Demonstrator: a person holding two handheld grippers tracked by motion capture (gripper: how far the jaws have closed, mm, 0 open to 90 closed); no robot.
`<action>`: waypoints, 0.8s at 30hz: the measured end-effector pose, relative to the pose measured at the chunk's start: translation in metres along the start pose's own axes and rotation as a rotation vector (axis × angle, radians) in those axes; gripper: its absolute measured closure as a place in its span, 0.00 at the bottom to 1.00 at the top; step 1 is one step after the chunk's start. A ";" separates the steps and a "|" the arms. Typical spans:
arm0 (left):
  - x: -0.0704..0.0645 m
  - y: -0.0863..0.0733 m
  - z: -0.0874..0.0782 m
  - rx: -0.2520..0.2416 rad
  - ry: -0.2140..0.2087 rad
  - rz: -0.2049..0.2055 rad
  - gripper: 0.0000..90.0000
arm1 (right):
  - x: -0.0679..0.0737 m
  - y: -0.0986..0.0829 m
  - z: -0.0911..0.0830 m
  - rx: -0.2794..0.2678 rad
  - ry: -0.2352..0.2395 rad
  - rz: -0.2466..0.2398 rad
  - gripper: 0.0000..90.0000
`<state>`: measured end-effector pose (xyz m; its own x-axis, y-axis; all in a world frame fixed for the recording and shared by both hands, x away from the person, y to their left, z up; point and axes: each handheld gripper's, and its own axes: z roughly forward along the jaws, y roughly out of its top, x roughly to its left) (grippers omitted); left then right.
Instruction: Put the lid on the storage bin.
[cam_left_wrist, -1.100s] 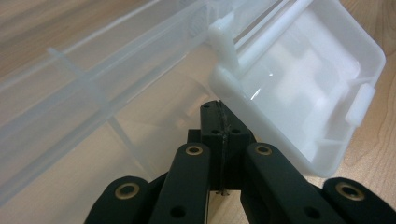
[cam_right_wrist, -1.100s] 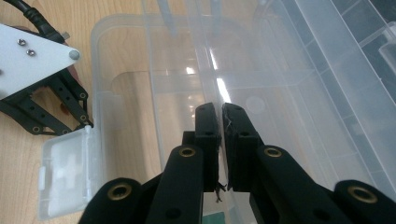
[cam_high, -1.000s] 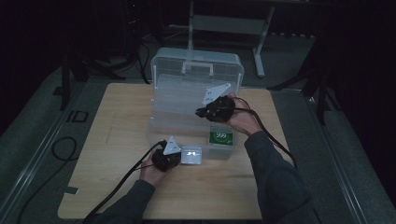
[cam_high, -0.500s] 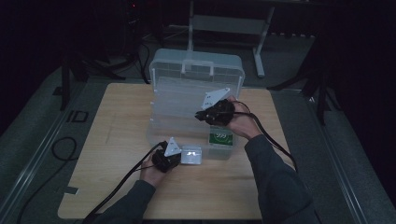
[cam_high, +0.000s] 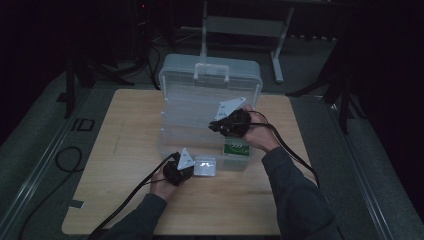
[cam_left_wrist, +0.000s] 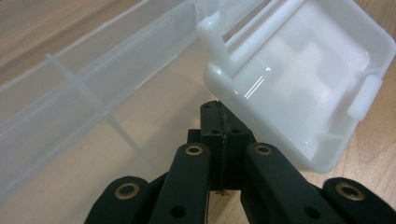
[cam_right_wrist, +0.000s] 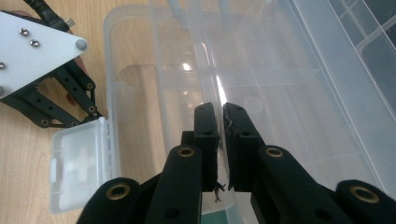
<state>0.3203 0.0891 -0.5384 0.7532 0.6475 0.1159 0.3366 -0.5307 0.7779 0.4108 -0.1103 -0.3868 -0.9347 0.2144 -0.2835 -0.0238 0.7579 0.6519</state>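
A clear plastic organizer box (cam_high: 187, 131) stands mid-table with its lid (cam_high: 210, 82) raised at the back. My right gripper (cam_high: 216, 125) hovers over its right half; in the right gripper view its jaws (cam_right_wrist: 220, 109) are pinched on a thin clear wall of the box (cam_right_wrist: 289, 93). A green packet (cam_high: 236, 148) lies in the front right compartment. In front of the box sits a small clear case (cam_high: 206, 166). My left gripper (cam_high: 191, 168) rests shut on the table, its tips (cam_left_wrist: 219, 106) against the case's corner (cam_left_wrist: 303, 84).
The wooden table (cam_high: 125, 150) has bare room left of the box and along its front edge. Black cables trail from both grippers toward the person. A metal stand (cam_high: 240, 25) and dark floor lie beyond the far edge.
My right gripper has dropped slightly lower and leftward into the organizer box. The left gripper and the small case have stayed in place.
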 end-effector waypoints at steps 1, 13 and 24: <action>-0.001 0.000 0.000 -0.001 0.010 0.007 1.00 | 0.001 -0.001 0.000 -0.005 -0.001 0.003 0.94; -0.003 -0.001 0.000 0.000 0.030 0.021 1.00 | 0.005 -0.004 0.000 -0.009 -0.001 -0.002 0.94; -0.004 -0.001 0.000 0.000 0.033 0.022 1.00 | 0.007 -0.005 0.000 -0.011 0.002 -0.008 0.94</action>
<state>0.3172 0.0873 -0.5391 0.7414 0.6535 0.1527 0.3203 -0.5445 0.7752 0.4047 -0.1121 -0.3920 -0.9351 0.2073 -0.2873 -0.0352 0.7526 0.6575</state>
